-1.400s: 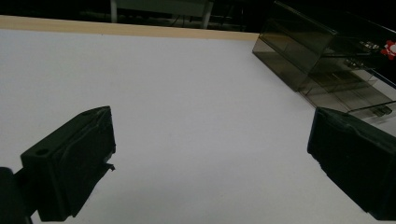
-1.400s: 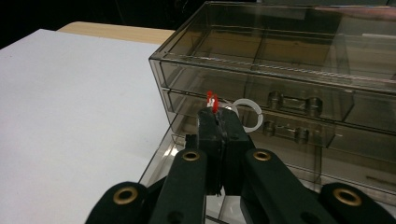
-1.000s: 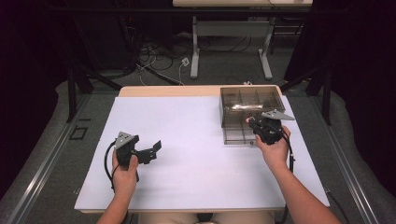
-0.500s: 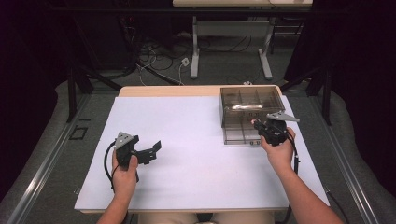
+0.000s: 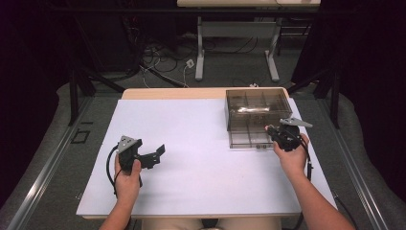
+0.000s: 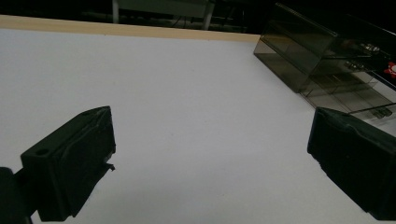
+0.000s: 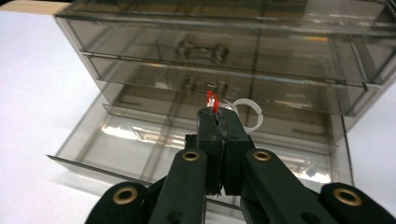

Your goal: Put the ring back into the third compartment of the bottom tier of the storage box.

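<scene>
On the white table [image 5: 206, 158] the person's left hand [image 5: 127, 175] holds the left gripper [image 5: 155, 153] low over the bare surface, well apart from everything else. In the left gripper view its two black jaws stand far apart at the picture's two sides, with nothing between them but white tabletop; the smoky clear drawer cabinet [image 6: 327, 60] sits off toward the far right of that view.

The right hand [image 5: 293, 155] holds the right gripper [image 5: 269, 129] at the near right corner of the drawer cabinet [image 5: 258, 117], which stands at the table's far right, against the wooden edge. In the right gripper view the right gripper [image 7: 215, 114] has its jaws pressed tight together, pinching a small red-tipped item [image 7: 212, 100] that pokes out just beyond the tips (too small to identify). A thin white ring [image 7: 247, 112] shows just beside those tips; whether it belongs to the pinched item cannot be told.

The cabinet [image 7: 224, 46] has three stacked drawers. The bottom drawer [image 7: 140, 140] is pulled out toward the gripper, and the pinched item hangs above its open tray. The two upper drawers are shut, each with a small clear handle at its front
</scene>
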The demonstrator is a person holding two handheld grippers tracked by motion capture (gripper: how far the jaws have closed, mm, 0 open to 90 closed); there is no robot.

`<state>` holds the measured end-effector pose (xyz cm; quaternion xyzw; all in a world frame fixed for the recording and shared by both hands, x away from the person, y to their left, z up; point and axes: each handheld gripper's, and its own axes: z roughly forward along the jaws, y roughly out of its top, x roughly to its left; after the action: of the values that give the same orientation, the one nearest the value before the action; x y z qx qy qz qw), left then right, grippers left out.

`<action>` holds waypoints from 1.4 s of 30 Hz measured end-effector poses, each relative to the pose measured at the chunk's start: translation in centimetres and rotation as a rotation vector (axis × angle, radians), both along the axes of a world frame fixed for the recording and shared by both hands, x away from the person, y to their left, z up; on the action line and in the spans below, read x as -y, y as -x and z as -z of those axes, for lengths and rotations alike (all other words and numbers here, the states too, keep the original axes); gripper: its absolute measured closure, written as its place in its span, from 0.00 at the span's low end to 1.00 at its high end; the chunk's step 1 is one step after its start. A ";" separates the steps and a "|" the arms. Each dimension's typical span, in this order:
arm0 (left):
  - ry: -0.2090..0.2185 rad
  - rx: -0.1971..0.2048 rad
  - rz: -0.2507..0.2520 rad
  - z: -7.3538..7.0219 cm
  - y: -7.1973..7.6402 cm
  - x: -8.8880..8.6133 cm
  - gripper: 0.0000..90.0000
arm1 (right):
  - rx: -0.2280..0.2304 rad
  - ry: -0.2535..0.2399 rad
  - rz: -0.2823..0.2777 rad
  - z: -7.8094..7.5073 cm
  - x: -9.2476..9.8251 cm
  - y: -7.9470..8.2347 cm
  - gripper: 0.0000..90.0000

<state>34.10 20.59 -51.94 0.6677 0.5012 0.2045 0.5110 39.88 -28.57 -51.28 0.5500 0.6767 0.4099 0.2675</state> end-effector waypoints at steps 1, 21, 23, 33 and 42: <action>-0.001 0.000 0.000 0.0 0.0 0.0 0.01 | -0.002 0.000 0.005 0.1 0.2 0.0 0.99; 0.000 -0.002 0.000 0.0 0.0 0.0 0.01 | -0.054 0.032 0.070 2.0 2.4 -0.2 0.99; 0.000 -0.003 0.000 0.0 0.0 0.0 0.01 | -0.059 0.032 0.076 2.0 2.5 -0.2 0.99; 0.000 -0.004 0.000 0.0 0.0 0.0 0.01 | -0.065 0.030 0.087 2.2 2.7 -0.4 0.99; 0.001 -0.004 0.000 0.0 0.0 0.0 0.01 | -0.064 0.034 0.092 2.3 2.7 -0.5 0.99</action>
<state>34.09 20.57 -51.97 0.6680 0.5022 0.2029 0.5103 40.42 -31.27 -53.61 0.5886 0.6658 0.3677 0.2739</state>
